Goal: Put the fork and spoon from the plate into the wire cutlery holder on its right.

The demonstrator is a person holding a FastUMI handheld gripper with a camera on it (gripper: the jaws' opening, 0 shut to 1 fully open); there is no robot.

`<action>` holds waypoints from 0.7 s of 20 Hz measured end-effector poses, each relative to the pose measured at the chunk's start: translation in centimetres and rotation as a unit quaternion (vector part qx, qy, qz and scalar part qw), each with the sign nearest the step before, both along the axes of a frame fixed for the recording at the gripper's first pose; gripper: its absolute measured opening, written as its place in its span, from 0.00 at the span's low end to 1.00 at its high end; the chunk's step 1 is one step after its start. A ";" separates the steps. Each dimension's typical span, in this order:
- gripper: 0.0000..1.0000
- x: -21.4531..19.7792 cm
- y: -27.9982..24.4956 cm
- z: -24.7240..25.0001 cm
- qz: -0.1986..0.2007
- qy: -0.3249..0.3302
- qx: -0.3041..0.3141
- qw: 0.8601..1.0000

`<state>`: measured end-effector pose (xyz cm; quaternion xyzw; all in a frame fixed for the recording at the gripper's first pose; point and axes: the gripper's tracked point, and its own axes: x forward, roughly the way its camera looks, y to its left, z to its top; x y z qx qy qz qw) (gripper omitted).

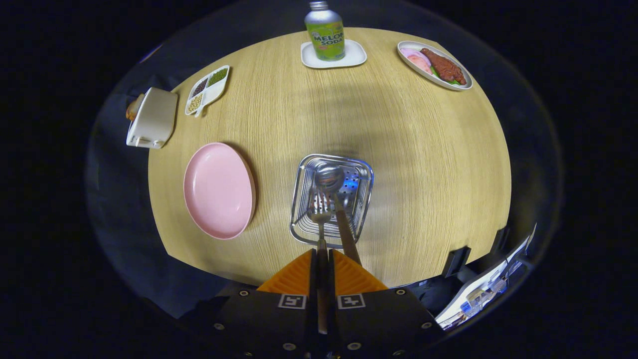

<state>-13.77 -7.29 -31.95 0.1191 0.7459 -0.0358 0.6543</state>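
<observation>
— Wood-grain tabletop (398,164) under you, with the pink plate (219,189) bare and the wire cutlery holder (332,199) just to its right. Where do you stand?

— Your gripper (323,264) hangs above the holder, jaws clamped on the fork (320,212) by its handle, tines pointing down into the basket. The spoon (330,178) already stands inside, bowl down and wooden handle leaning back toward your jaws.

— So you are on the last step?

— It looks so: the fork is the only piece left to place. Lower it beside the spoon without knocking that handle, then part the jaws once the tines are well inside. The melon soda bottle (325,31) and the food dish (433,65) sit well apart, out of your way.
</observation>
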 end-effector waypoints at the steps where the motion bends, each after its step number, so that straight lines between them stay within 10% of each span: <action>1: 0.10 0.3 0.0 0.1 -0.006 -0.006 0.003 1.000; 9: 0.09 5.1 -1.3 2.2 -0.041 -0.134 -0.022 0.990; 14: 0.09 10.6 -2.0 7.4 -0.035 -0.303 -0.062 0.950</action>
